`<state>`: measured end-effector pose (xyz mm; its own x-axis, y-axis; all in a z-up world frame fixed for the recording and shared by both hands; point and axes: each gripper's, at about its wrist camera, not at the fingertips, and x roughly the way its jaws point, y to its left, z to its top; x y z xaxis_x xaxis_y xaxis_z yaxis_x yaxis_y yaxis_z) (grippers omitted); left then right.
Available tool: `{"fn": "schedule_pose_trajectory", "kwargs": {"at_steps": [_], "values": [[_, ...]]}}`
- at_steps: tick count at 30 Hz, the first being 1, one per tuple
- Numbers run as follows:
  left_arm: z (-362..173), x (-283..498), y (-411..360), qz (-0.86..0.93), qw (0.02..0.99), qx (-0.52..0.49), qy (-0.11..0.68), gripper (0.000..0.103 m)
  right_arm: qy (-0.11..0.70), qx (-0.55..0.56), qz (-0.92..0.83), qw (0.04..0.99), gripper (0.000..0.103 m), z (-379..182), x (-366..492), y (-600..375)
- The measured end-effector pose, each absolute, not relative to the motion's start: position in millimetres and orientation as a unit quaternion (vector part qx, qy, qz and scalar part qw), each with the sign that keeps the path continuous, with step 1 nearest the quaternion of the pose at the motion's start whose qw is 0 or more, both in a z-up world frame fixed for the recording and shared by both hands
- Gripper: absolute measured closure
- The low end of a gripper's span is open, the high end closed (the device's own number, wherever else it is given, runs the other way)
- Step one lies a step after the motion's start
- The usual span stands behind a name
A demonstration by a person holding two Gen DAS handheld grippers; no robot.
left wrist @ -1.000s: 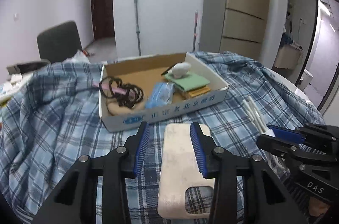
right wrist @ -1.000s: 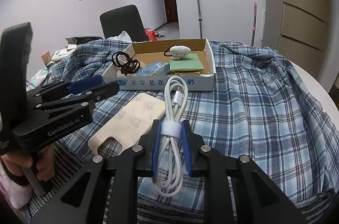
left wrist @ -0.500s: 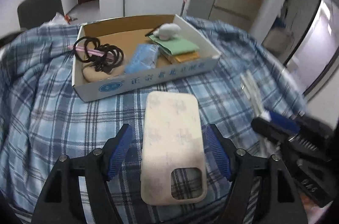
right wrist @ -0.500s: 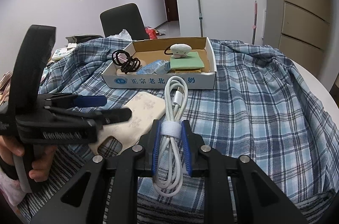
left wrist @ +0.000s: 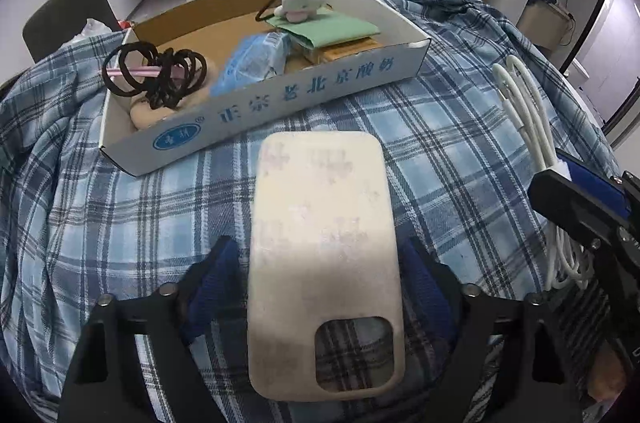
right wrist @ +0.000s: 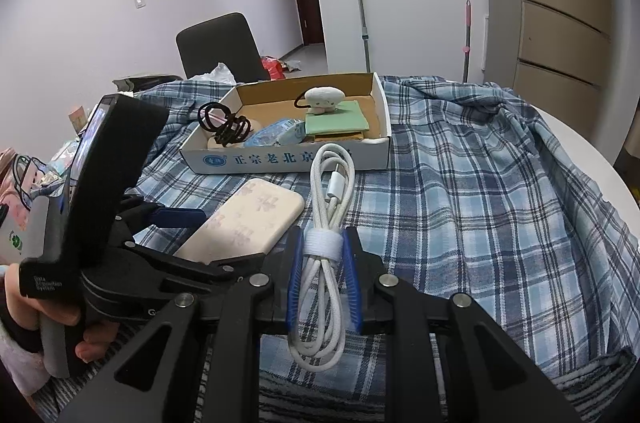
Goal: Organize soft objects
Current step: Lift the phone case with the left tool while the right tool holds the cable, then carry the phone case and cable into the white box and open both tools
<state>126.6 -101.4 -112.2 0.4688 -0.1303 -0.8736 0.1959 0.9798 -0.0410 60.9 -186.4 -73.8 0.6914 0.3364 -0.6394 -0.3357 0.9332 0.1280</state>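
A cream soft phone case (left wrist: 324, 255) lies flat on the plaid cloth, camera hole toward me; it also shows in the right wrist view (right wrist: 244, 223). My left gripper (left wrist: 324, 271) is open, its blue-padded fingers spread wide on either side of the case without touching it. My right gripper (right wrist: 324, 275) is shut on a coiled white cable (right wrist: 328, 191) at its velcro band; the cable shows at the right of the left wrist view (left wrist: 528, 119). A shallow cardboard box (left wrist: 304, 91) behind the case holds black hair ties (left wrist: 156, 71), a blue packet, a green cloth and a white plush.
The blue plaid cloth (right wrist: 480, 191) covers a round white table whose edge (right wrist: 580, 139) shows at right. A dark chair (right wrist: 218, 49) stands behind the box. Clutter lies at the far left. A mop handle and wooden cabinet stand at the back wall.
My left gripper has opened wide and let go of the phone case, which now lies on the cloth. It has tilted down and moved closer. The right gripper has held still with the cable.
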Motion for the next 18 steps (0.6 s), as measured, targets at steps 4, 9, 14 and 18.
{"fn": "schedule_pose_trajectory", "kwargs": {"at_steps": [4,9,14,18], "values": [[-110.1,123.9,-95.1,-0.102,0.862,0.022,0.497,0.028,0.350,0.002,0.182,0.919,0.084,-74.1,62.0,-187.6],[-93.7,114.0,-84.1,-0.105,0.879,0.009,0.465,0.028,0.352,0.004,0.182,0.918,0.084,-75.1,62.6,-187.6],[-66.5,90.3,-76.4,-0.102,0.913,0.031,0.394,0.028,0.351,0.006,0.184,0.918,0.084,-74.7,61.6,-187.7],[-41.8,72.1,-64.3,-0.105,0.933,0.014,0.343,0.028,0.333,0.008,0.188,0.924,0.084,-69.9,54.7,-188.7]]}}
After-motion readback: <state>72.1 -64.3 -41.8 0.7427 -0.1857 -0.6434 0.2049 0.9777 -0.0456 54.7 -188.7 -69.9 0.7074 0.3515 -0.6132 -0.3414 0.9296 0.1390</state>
